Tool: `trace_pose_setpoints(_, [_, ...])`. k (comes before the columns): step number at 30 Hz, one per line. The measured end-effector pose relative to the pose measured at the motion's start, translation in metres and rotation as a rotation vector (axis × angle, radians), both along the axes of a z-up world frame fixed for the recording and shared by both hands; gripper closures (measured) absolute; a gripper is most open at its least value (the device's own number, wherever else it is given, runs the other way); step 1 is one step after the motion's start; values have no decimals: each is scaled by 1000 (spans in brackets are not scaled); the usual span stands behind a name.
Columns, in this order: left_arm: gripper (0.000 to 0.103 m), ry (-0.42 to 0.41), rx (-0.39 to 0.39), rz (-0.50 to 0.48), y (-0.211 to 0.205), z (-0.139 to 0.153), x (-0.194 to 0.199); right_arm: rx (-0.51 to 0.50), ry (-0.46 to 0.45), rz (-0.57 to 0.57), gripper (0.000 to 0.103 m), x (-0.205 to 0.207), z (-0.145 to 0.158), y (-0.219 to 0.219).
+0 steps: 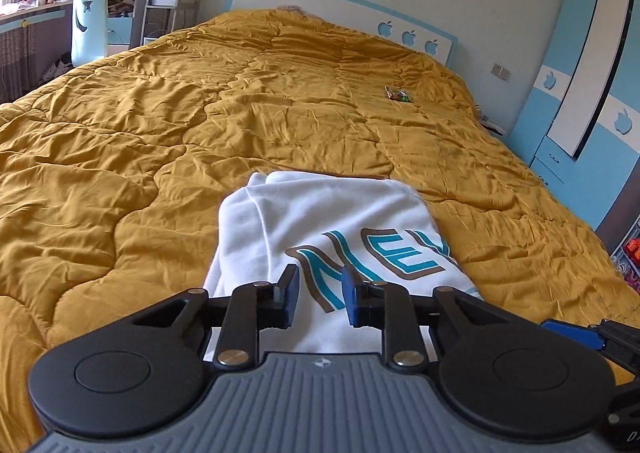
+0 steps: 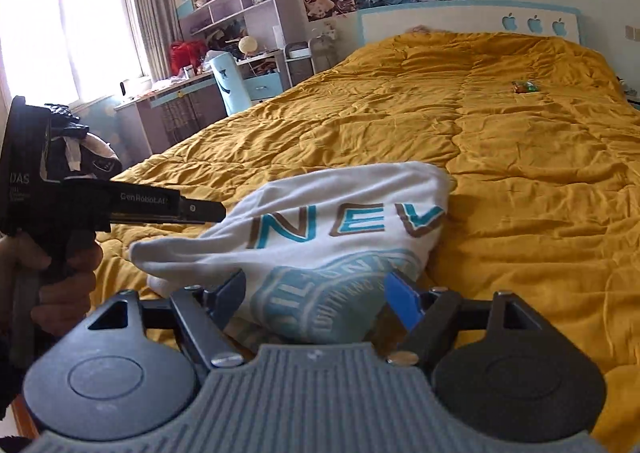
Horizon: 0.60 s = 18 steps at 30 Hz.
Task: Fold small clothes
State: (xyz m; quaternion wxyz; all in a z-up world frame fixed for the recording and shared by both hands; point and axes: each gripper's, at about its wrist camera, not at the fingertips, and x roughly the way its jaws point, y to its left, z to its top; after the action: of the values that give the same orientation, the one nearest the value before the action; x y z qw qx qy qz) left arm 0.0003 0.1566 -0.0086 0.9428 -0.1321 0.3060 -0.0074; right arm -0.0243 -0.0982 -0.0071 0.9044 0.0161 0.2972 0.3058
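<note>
A white shirt with teal and brown letters lies folded on the yellow quilt. My left gripper hovers over the shirt's near edge. Its pads stand a narrow gap apart, the cloth lies flat below them, and nothing is pinched. In the right wrist view the shirt shows a round teal emblem near its front. My right gripper is wide open, with the shirt's near end between its fingers but clear of the pads. A hand holds the left gripper at the shirt's left edge.
A small wrapped item lies far up the quilt towards the headboard. A blue and white wardrobe stands at the bed's right side. A desk, a pale blue chair and shelves stand at its left.
</note>
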Motion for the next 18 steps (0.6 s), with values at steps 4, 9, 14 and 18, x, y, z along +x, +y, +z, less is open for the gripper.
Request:
trace_pose_setpoints(4, [81,96,98,81,-8,-26,21,-56,-3,-13,30,-3,-18,-1])
trace_pose_setpoints(9, [96,52,214,95,-6,-41,21,-98,-34,-23,46,-6,-31,7])
trace_pose_setpoints(14, [96,80,235,108,-8,-43,26,-79,3,-72,55,-6,-41,7])
trace_pose_setpoints(18, [96,113,214,121,-6,-41,33,-62,60,-108,55,-2,-47,-2])
